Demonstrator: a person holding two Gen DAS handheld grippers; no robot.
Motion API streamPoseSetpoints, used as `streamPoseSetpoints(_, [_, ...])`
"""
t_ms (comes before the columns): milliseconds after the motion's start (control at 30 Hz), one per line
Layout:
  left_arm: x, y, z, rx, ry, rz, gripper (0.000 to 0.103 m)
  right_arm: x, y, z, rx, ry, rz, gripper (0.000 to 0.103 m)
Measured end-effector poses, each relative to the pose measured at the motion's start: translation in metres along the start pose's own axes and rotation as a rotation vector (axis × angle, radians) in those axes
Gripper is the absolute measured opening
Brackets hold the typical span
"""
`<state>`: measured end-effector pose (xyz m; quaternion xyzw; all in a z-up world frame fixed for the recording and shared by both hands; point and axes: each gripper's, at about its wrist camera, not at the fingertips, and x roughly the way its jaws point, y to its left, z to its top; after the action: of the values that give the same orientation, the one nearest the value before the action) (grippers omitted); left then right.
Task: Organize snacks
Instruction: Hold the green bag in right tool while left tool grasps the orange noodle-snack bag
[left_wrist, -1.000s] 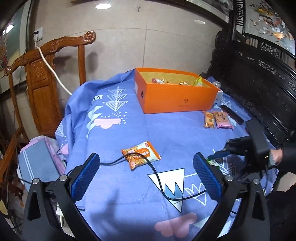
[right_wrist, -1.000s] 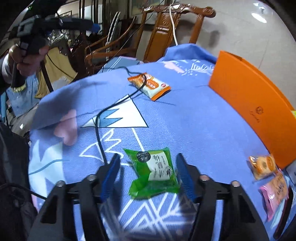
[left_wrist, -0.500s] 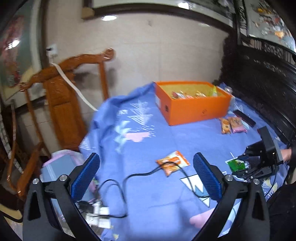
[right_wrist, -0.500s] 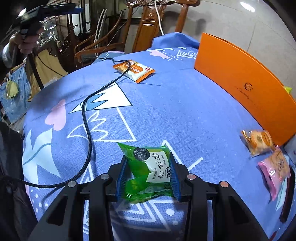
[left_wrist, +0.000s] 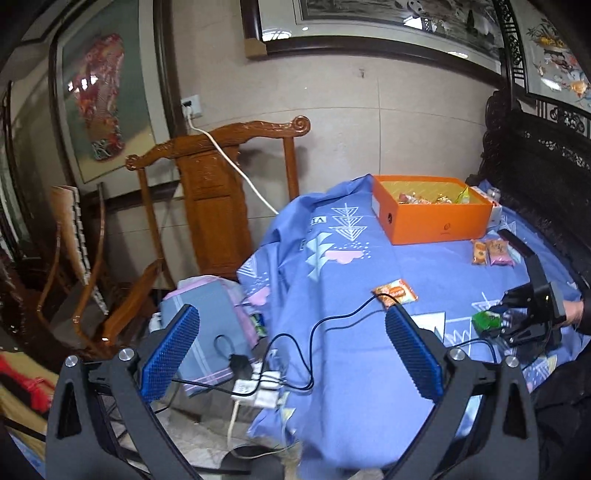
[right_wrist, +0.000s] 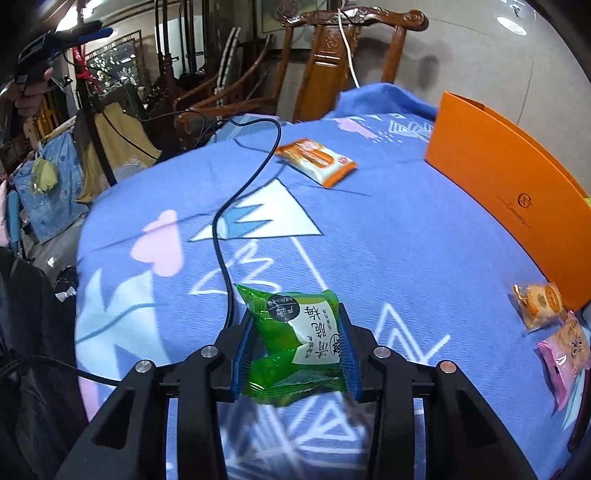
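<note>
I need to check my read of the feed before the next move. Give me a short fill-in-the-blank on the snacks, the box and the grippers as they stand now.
1. The right gripper is shut on the ____ packet.
2. The left gripper is open and holds ____.
3. The black cable runs up to the ____ and white packet.
4. The small orange packet and the pink packet lie beside the ____ box.

Missing words: green; nothing; orange; orange
</note>
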<state>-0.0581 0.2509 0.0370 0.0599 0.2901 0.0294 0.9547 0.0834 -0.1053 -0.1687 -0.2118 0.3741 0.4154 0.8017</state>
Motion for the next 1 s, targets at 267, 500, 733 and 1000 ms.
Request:
streamPoseSetpoints(267, [-0.018,-0.008,0.006,0.011,-0.039,-0.012,0.099,-0.01,0.01,-0.001,-0.011,-0.027,-0.009,0.041])
streamPoseSetpoints(500, [0.083,-0.076,0.012,0.116,-0.008,-0.217,0.099,-0.009,0.003,-0.014,0.05,-0.009,-0.035,0.041])
streamPoseSetpoints(733, [0.19,-0.132,0.025,0.266,0.03,-0.407,0.099,-0.008,-0.001,-0.017,0.114,0.002,-0.044,0.041])
streamPoseSetpoints(1000, [0.28,-0.176,0.017,0.465,0.141,-0.593,0.099,0.007,-0.009,-0.013,0.169,0.035,-0.039,0.043])
